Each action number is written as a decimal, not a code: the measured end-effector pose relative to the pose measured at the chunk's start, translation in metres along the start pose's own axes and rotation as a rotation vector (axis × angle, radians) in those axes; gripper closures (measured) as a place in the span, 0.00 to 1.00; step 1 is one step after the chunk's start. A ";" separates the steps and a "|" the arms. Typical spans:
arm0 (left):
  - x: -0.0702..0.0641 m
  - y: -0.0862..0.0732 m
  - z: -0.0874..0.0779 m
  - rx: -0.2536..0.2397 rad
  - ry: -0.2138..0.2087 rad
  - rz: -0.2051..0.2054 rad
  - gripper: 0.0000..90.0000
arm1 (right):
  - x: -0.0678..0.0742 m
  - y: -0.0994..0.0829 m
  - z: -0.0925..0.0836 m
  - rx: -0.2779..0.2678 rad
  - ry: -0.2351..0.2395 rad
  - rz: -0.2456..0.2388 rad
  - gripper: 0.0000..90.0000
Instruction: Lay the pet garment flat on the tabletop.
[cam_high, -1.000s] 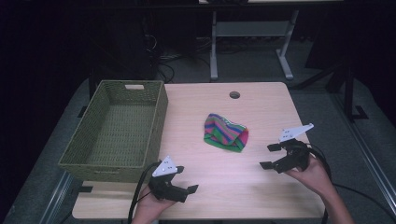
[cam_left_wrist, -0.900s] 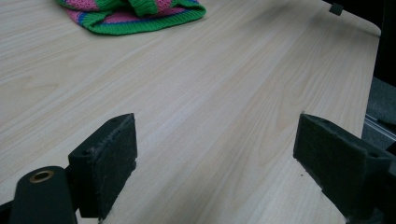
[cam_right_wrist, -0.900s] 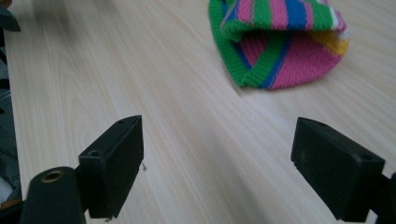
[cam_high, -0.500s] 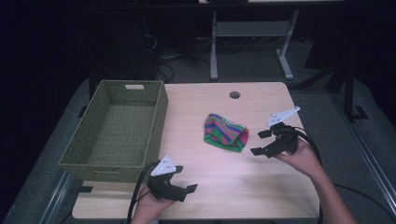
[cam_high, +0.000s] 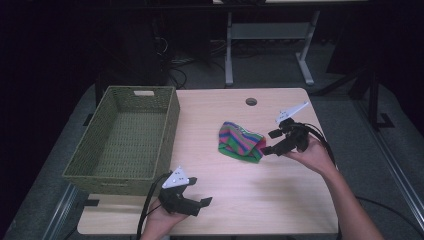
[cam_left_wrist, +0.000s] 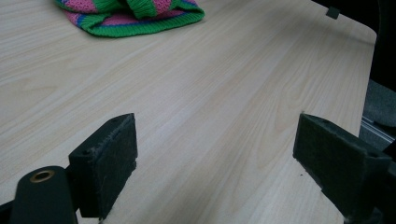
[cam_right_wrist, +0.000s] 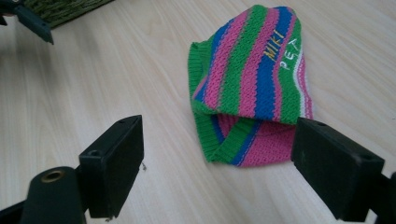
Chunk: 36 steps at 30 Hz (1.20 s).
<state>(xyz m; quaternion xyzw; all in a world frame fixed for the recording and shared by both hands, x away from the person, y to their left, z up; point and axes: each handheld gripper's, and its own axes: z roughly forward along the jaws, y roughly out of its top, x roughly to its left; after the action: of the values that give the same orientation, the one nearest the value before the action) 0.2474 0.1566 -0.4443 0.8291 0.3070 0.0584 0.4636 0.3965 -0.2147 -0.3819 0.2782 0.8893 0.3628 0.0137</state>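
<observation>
A striped knit hat (cam_high: 240, 142) in pink, green and blue lies crumpled on the wooden table (cam_high: 235, 200), right of centre. My right gripper (cam_high: 270, 142) hovers just right of it, open, its jaws pointing at the hat's near edge. In the right gripper view the hat (cam_right_wrist: 254, 88) lies just ahead, with its folded edge between the wide-apart jaws, and bears stitched letters. My left gripper (cam_high: 199, 199) rests open near the table's front edge, left of centre. The left gripper view looks across bare wood to the hat (cam_left_wrist: 135, 14) far ahead.
An empty green woven basket (cam_high: 95, 155) stands on the table's left side, its near rim just behind my left gripper. A round cable hole (cam_high: 251, 101) sits at the table's back. A metal stand (cam_high: 265, 40) and cables lie on the dark floor behind.
My right gripper has moved left and away from the front edge, closing in on the hat's right side. The left gripper has stayed put.
</observation>
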 end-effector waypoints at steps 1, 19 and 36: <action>0.000 0.000 0.000 -0.001 0.001 0.002 0.15 | -0.002 0.002 0.001 0.001 -0.002 -0.003 0.19; 0.003 0.000 -0.003 -0.008 -0.003 -0.003 0.15 | -0.022 0.032 0.023 0.035 0.009 0.012 0.22; 0.003 0.000 -0.002 -0.008 -0.009 -0.008 0.15 | -0.039 0.037 0.044 0.067 -0.004 0.026 0.19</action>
<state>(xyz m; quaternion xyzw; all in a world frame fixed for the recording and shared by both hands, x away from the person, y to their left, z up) 0.2493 0.1595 -0.4437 0.8263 0.3082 0.0540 0.4684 0.4573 -0.1846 -0.3968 0.2905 0.8973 0.3324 0.0014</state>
